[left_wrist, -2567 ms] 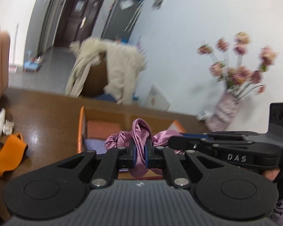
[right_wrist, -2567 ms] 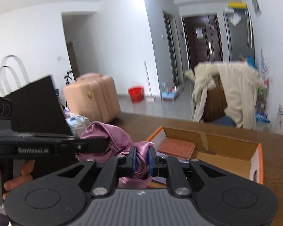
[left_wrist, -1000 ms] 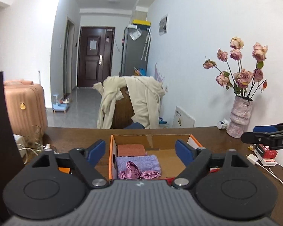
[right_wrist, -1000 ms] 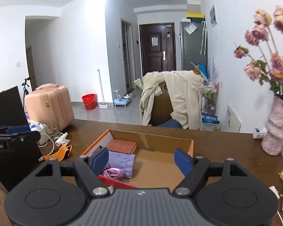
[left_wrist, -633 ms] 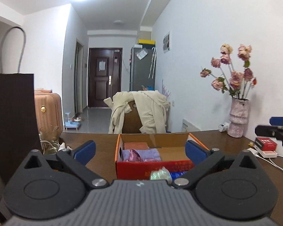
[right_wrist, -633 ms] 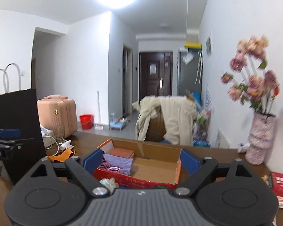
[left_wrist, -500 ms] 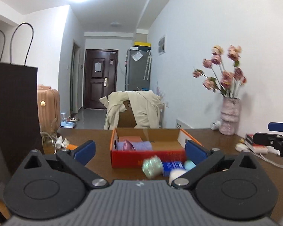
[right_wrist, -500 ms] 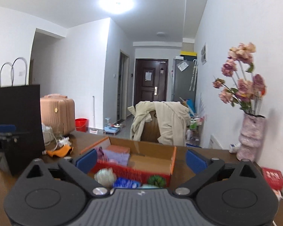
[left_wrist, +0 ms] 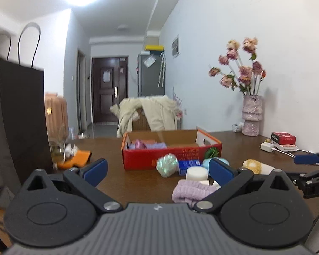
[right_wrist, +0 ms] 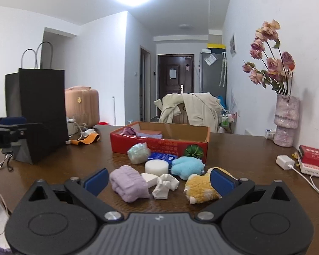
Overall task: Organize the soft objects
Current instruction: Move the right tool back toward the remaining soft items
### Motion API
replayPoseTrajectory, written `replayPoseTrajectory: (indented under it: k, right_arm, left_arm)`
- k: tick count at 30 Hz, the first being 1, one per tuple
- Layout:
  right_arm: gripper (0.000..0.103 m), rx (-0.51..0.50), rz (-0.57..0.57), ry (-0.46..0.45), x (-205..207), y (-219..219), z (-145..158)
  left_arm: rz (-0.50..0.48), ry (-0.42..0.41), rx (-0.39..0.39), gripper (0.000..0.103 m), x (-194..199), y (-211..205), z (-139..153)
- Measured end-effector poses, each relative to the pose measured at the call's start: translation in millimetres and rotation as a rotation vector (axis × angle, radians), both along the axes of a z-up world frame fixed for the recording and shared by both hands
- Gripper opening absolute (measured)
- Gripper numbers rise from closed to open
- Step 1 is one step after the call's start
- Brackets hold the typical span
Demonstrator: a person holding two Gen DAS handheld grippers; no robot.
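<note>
A red cardboard box (right_wrist: 159,146) stands on the brown table and holds a pink satin scrunchie (right_wrist: 128,131), a lilac cloth (right_wrist: 150,135) and a rust-coloured pad. In front of it lie soft things: a lilac rolled towel (right_wrist: 128,183), a white sponge disc (right_wrist: 156,166), crumpled white tissue (right_wrist: 165,186), a blue sponge (right_wrist: 188,167), a yellow plush toy (right_wrist: 202,188), a pale green mesh ball (right_wrist: 138,153). My right gripper (right_wrist: 158,179) is open and empty just before them. My left gripper (left_wrist: 157,170) is open and empty; the box (left_wrist: 172,150) and towel (left_wrist: 191,192) lie ahead.
A black paper bag (right_wrist: 41,110) stands at the left, with an orange cloth (right_wrist: 88,138) and cables beside it. A vase of flowers (right_wrist: 286,121), a red packet (right_wrist: 311,155) and a white charger (right_wrist: 284,161) are at the right. A coat-draped chair stands behind the table.
Both grippers let go of the pink scrunchie, which now lies in the box. Both have pulled back and lower, open, so the soft things in front of the box come into view.
</note>
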State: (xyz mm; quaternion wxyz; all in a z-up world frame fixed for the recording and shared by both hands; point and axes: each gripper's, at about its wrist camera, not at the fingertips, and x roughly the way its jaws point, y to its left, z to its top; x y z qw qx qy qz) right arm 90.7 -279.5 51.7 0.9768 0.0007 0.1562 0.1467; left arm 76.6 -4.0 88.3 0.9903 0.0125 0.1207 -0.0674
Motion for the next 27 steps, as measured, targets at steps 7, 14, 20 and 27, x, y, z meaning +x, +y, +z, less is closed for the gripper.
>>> replayPoseTrajectory:
  k: [7, 14, 20, 27]
  right_arm:
    - [0.102, -0.079, -0.082, 0.05, 35, -20, -21]
    - [0.099, -0.086, -0.12, 0.11, 92, -71, -30]
    - [0.091, 0.005, -0.161, 0.258, 143, -106, -60]
    - [0.084, 0.047, -0.056, 0.276, 152, -114, -69]
  left_arm:
    - [-0.017, 0.099, -0.031, 0.103, 42, -20, -15]
    - [-0.118, 0.165, -0.012, 0.103, 89, -70, -27]
    - [-0.304, 0.265, -0.009, 0.097, 121, -122, -38]
    - [-0.405, 0.378, 0.003, 0.066, 155, -178, -63]
